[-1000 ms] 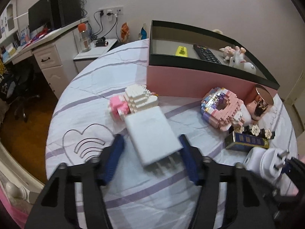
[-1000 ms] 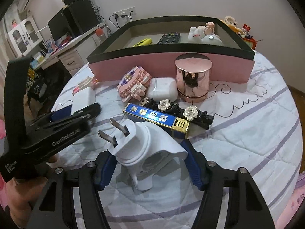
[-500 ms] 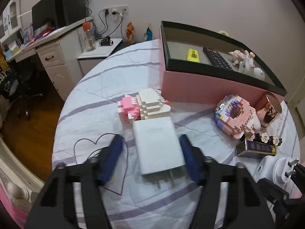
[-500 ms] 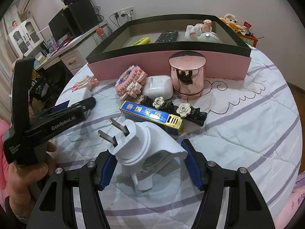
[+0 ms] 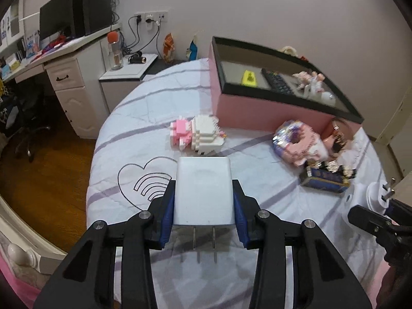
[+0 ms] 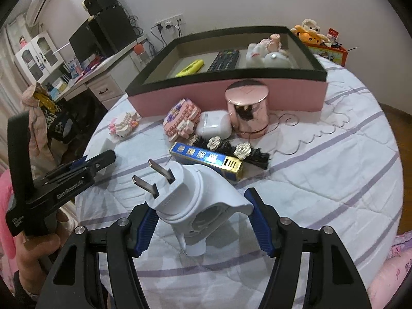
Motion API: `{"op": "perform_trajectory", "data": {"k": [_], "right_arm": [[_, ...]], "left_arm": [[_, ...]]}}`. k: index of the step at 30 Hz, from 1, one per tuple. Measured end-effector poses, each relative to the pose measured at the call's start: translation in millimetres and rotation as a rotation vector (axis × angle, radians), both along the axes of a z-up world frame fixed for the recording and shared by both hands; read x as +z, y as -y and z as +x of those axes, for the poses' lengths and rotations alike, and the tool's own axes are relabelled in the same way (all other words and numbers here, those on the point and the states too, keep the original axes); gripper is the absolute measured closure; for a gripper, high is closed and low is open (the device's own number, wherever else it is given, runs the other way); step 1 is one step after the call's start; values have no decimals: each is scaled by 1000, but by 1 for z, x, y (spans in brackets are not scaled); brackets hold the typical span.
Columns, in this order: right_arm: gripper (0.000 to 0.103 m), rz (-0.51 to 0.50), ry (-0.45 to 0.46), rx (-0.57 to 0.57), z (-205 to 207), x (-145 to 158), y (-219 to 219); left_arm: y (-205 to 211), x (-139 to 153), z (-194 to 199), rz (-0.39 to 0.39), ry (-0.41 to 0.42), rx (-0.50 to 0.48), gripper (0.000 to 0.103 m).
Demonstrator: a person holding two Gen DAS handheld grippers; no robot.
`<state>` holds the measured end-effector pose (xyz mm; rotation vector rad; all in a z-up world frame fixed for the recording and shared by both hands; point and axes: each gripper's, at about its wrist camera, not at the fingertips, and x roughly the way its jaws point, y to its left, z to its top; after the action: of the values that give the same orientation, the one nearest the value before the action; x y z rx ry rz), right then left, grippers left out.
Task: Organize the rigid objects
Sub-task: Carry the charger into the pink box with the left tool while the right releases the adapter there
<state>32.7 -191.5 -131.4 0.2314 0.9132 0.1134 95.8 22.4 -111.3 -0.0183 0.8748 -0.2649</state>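
**A:** Box (image 6: 226, 95) first, since that's where it all ends up: how full is it?

**B:** It sits at the far side of the bed (image 6: 334, 170), pink walls, black rim. Inside I see a yellow marker (image 6: 190, 67), a remote (image 6: 224, 59) and a pale figurine (image 6: 267, 52), lined along the back. Most of its floor looks bare, so there is room, though the near wall hides the front strip from me.

**A:** And what's left outside?

**B:** Plenty. A copper tin (image 6: 247, 109) touches the box's front wall; beside it a white case (image 6: 213, 127), a pink brick donut (image 6: 181, 118), a blue carton (image 6: 208, 161) with a flowered hair clip (image 6: 229, 148) lying just behind it, and a pink-and-white brick toy (image 5: 197, 136) off by itself.

**A:** Your hands?

**B:** My left gripper (image 5: 203, 203) has just been closing, and its pads now press both sides of the flat white charger (image 5: 203, 190), prongs toward me. My right gripper (image 6: 200, 221) holds the white plug adapter (image 6: 191, 198) between its jaws, prongs tilted up; the pads seem to touch its base, but I can't be sure.

**A:** Clear path?

**B:** For the left, yes: open quilt up to the box's left end, only the brick toy to skirt. The rim stands tall, so I'd lift over it. The right faces the cluster head on.
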Motion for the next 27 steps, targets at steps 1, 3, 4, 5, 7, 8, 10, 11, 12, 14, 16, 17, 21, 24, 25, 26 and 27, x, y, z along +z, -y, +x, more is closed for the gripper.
{"op": "perform_trajectory", "data": {"k": [1,3,4,5,7,8,10,11,12,14,16,17,21,24,25,26,27], "right_arm": [[37,7,4,-2,-1,3,2],[37,16,19,-6,-1,11,6],[37,13,28,-7,-1,16,7],[37,11,37,-7,0,21,8],[37,7,66,-9,4,36,13],[37,-3,83,-12,8,45,16],[37,-24,110,-15,16,58,19],[37,-33,124,-17,20,66,21],[37,-48,141,-17,27,76,25],[37,-61,161,-17,38,88,29],[37,-80,177,-17,55,100,34],[37,-80,181,-17,64,103,37],[37,-85,176,-17,113,111,52],[37,-90,150,-19,153,107,60],[37,-89,137,-20,165,104,63],[37,-86,126,-21,174,102,65],[37,-82,115,-22,186,98,67]], "left_arm": [[1,6,-1,-8,7,-7,63],[4,20,-2,-15,30,-21,63],[7,28,-1,-20,44,-32,63],[10,35,0,-24,55,-42,63],[16,47,3,-28,72,-58,63],[22,56,9,-30,84,-71,63],[31,69,17,-28,106,-90,63],[34,74,20,-26,113,-97,63],[39,81,27,-28,124,-106,63],[48,90,38,-28,139,-116,63],[56,96,55,-35,144,-124,63],[63,99,67,-37,143,-128,63],[84,102,106,-42,124,-148,63],[101,97,138,-38,98,-158,63],[107,94,149,-31,92,-159,63],[111,92,157,-30,85,-160,63],[116,88,169,-26,71,-162,63]]}}
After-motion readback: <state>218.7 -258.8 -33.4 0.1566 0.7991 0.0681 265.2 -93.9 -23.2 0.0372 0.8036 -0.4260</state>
